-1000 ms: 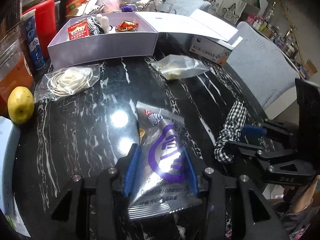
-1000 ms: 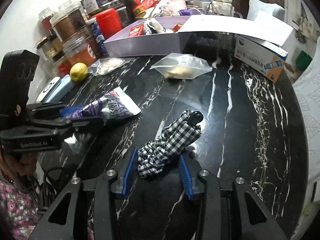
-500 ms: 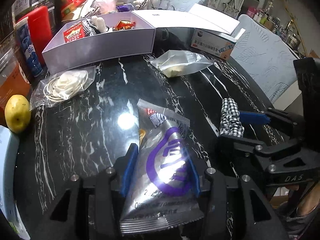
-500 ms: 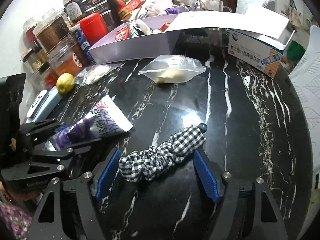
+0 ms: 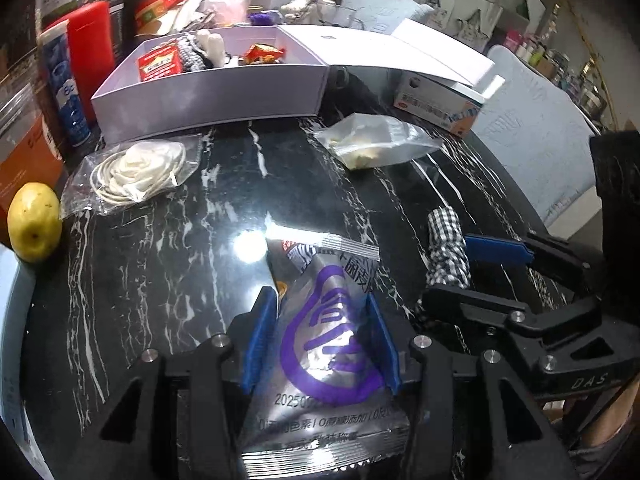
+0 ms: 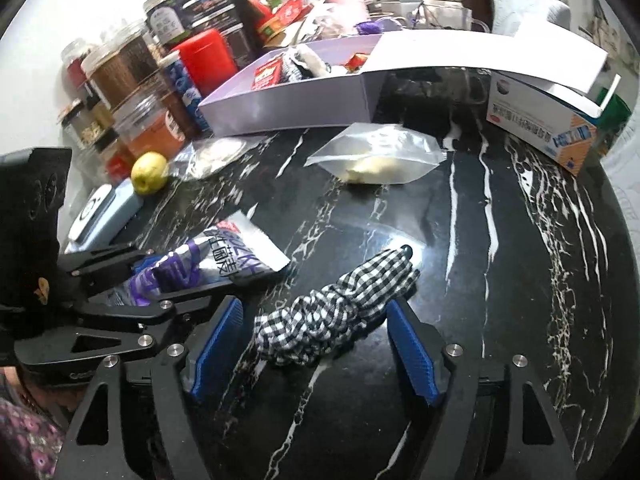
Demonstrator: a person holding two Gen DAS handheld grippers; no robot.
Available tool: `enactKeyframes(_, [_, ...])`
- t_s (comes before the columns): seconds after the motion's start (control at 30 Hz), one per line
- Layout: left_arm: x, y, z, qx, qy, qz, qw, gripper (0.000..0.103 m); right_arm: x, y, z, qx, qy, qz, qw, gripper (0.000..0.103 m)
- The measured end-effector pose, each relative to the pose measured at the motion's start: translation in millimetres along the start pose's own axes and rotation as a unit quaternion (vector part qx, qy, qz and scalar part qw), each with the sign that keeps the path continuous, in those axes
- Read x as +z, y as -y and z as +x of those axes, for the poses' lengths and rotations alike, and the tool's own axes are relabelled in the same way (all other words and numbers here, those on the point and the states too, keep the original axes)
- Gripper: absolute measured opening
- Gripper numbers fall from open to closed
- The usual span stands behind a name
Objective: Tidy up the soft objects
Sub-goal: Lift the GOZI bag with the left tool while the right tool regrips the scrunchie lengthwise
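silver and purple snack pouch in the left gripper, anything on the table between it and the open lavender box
The silver and purple snack pouch is clamped in the left gripper. Toward the open lavender box, the black marble table is bare in the middle; the clear bag of white cord and clear zip bag lie either side.

Silver foil snack pouch with purple logo (image 5: pixel 332 344): "2025" date print, "0" claims. Black right gripper (image 5: pixel 496 276) body: "DAS".

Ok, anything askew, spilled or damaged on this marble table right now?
Nothing spilled or torn. The checked scrunchie lies loose and twisted on the table between the open right gripper fingers, ungripped. The left gripper pinches the silver snack packet, crumpling it.
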State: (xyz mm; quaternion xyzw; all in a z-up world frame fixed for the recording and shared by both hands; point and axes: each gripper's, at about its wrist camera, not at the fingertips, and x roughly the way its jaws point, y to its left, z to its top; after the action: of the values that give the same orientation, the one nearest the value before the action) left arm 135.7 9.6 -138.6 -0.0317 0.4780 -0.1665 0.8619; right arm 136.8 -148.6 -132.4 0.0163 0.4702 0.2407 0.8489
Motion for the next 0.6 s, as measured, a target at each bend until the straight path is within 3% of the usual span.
enactKeyframes(0.13, [1.9,-2.7,1.6,0.048,0.007,0.007,0.9988,0.046,2.2,2.6,1.1,-0.017,-0.002,0.009,1.000,0.076])
enactKeyframes(0.43, [0.3,-11.4,0.5,0.062,0.017,0.010,0.9979,0.046,6.1,-9.8,15.2,-0.081,-0.015,0.002,0.997,0.073])
enactKeyframes(0.53, [0.6,-13.1,-0.6,0.059,0.019,0.005,0.9980,0.045,4.5,-15.3,17.4,-0.115,-0.011,-0.013,0.993,0.051])
enactKeyframes(0.6, [0.3,-10.5,0.0,0.069,0.018,0.012,0.9974,0.044,3.6,-12.9,16.0,-0.121,-0.006,-0.011,0.993,0.031])
